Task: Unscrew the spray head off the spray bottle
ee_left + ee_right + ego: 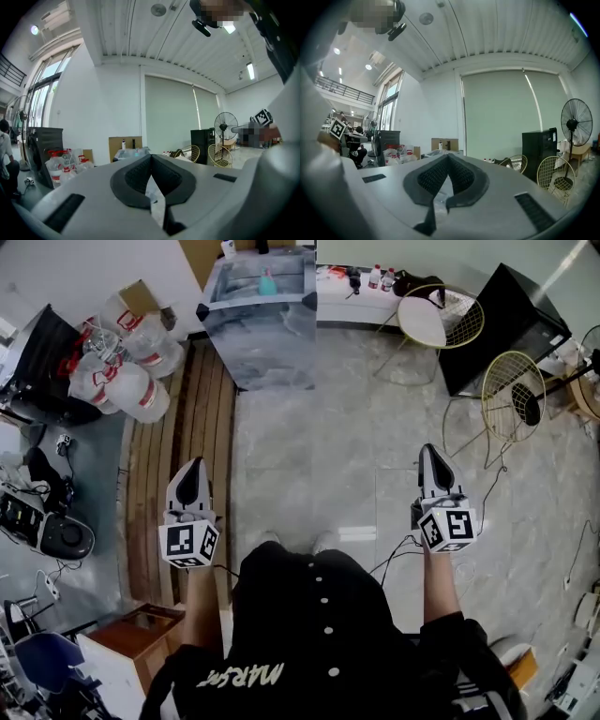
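Currently, left gripper [192, 471] and right gripper [431, 461] are closed, empty; spray bottle [268, 282] at 12 o'clock, presumably light and slick, is best clamped mid-body.

In the head view, a glass-topped table [262, 338] stands at twelve o'clock. Clear water jugs [122, 371] with red handles cluster at ten o'clock, just beside a cardboard box [139, 298]. One wire chair [427, 322] sits at one o'clock and a second wire chair [511, 390] at two, with a black cabinet [506, 324] between them. In the right gripper view, a standing fan [576, 123] rises at three o'clock.
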### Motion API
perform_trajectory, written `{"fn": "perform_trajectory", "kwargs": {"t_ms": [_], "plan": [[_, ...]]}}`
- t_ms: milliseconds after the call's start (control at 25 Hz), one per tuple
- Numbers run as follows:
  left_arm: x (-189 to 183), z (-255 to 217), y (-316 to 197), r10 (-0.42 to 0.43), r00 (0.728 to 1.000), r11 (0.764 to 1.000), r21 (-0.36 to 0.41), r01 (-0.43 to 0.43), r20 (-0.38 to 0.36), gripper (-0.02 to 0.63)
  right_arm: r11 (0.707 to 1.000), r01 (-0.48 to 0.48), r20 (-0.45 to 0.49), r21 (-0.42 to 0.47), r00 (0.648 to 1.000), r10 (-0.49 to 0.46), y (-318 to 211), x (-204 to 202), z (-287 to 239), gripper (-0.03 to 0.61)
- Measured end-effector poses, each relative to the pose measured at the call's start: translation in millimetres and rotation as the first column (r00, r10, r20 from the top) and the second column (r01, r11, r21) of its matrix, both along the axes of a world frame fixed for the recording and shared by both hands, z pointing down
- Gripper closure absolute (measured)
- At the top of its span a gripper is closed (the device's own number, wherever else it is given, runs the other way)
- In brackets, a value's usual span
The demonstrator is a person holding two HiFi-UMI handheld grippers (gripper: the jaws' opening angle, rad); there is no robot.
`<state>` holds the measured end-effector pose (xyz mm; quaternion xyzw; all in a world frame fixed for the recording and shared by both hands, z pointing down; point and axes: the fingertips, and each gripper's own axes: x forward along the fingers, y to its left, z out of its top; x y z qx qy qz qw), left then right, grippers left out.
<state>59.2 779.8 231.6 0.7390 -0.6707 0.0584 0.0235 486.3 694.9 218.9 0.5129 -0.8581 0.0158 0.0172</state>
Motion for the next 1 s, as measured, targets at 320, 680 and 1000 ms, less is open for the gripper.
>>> {"fn": "perform_trajectory", "kwargs": {"t_ms": [320, 680, 1000], "plan": [[20, 2, -17, -0.021, 1.000, 1.000, 0.004, 0.021, -0.005, 0.589, 1.000, 0.024, 0.006, 0.018, 1.000, -0.024, -34, 14, -5, 0.566], [-2, 9, -88, -0.021, 1.000, 1.000, 0.010, 0.021, -0.017, 0.589, 0.999, -0.001, -0.010, 0.051, 1.000, 0.001, -100, 3, -16, 0.566], [-38, -11, -177, -0.001, 1.000, 0.999, 0.052, 0.002, -0.015, 0.589, 0.997, -0.013, 0.000, 0.070, 1.000, 0.013, -177, -34, -35, 0.566]]}}
